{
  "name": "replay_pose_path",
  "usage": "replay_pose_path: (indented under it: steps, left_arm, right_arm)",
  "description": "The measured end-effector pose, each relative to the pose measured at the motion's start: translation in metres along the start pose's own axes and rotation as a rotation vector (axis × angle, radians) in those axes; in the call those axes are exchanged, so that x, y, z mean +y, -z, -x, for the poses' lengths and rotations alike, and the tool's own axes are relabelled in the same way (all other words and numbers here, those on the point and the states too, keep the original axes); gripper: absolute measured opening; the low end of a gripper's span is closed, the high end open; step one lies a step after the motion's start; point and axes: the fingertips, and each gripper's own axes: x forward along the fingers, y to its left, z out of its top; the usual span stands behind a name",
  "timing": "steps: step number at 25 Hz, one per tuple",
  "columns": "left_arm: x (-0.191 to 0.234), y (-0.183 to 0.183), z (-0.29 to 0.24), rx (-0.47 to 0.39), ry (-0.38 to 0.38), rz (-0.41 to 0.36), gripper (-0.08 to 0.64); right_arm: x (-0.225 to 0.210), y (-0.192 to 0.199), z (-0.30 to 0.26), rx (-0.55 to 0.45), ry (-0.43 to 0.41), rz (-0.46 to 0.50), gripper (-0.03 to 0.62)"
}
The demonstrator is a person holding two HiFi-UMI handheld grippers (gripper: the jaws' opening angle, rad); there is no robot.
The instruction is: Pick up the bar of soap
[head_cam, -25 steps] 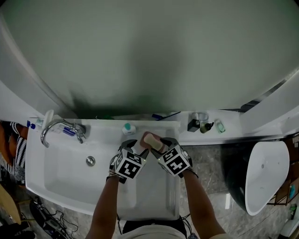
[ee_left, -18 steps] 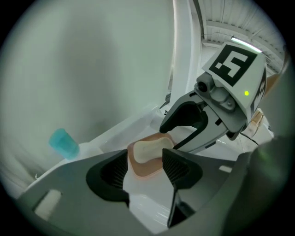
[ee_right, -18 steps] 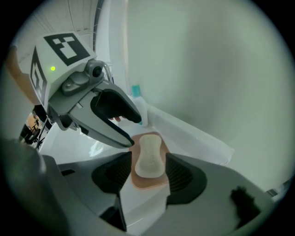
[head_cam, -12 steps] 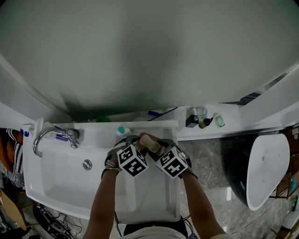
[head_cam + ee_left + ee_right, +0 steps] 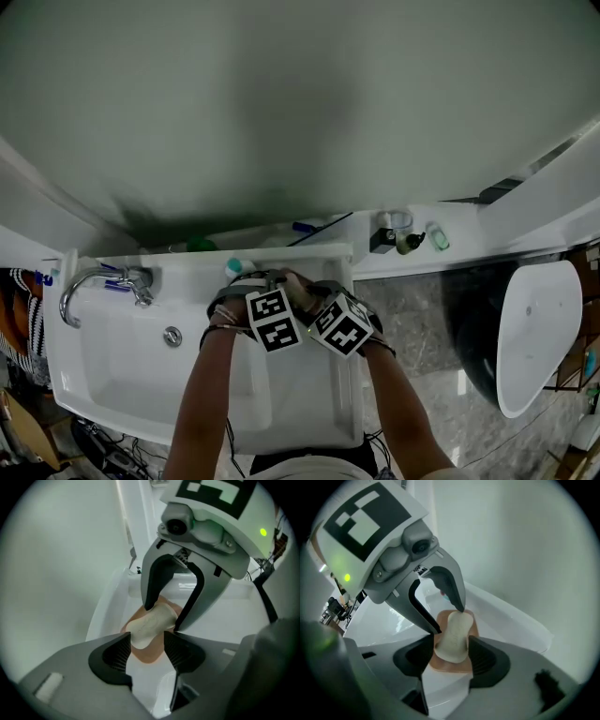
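The white basin [image 5: 122,366] filled the space in front of the person, and both forearms [image 5: 202,403] reached across it toward its back edge. There the two grippers met nose to nose over one spot.

The right gripper [image 5: 451,644] had the bar of soap [image 5: 454,632] between its ribbed pads, which pressed on both long flanks at the end nearer to it. I took that for a real hold. The left gripper [image 5: 147,639] came at the bar from the opposite end with its fingers spread wide. Its jaws had just been easing a little further apart, and the soap's tip sat between them with a gap on one side, so nothing was squeezed there.

Under the bar lay the tan soap dish [image 5: 446,665], and I could not tell whether the soap had cleared it. Beyond, a teal-capped container [image 5: 234,267] stood on the rim and the chrome tap [image 5: 89,281] curved over the bowl to the left. Small bottles [image 5: 405,242] sat on the ledge to the right, and the grey-green wall [image 5: 281,112] rose behind.

What worried me was the crowding. Soap is slippery, and a bar held by one end could pivot or squirt out. A nudge from the left fingertips might be enough to send it sliding down the basin. The dish might also cling and come up with it.
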Motion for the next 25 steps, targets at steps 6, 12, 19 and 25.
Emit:
replay_pose_path:
  steps: [6, 12, 19, 25]
  left_arm:
    - [0.002, -0.012, 0.002, 0.073, -0.053, -0.272, 0.221]
    - [-0.007, -0.018, -0.003, 0.128, -0.096, -0.483, 0.195]
    - [-0.013, -0.022, -0.008, 0.160, -0.022, -0.636, 0.195]
    - [-0.012, -0.022, -0.011, 0.172, 0.021, -0.611, 0.204]
  right_arm:
    - [0.003, 0.001, -0.004, 0.011, 0.010, 0.031, 0.221]
    - [0.003, 0.002, -0.001, 0.001, 0.021, 0.036, 0.221]
    - [0.002, 0.003, 0.001, 0.005, 0.005, 0.023, 0.221]
    - [0.000, 0.005, 0.001, 0.002, 0.009, 0.021, 0.221]
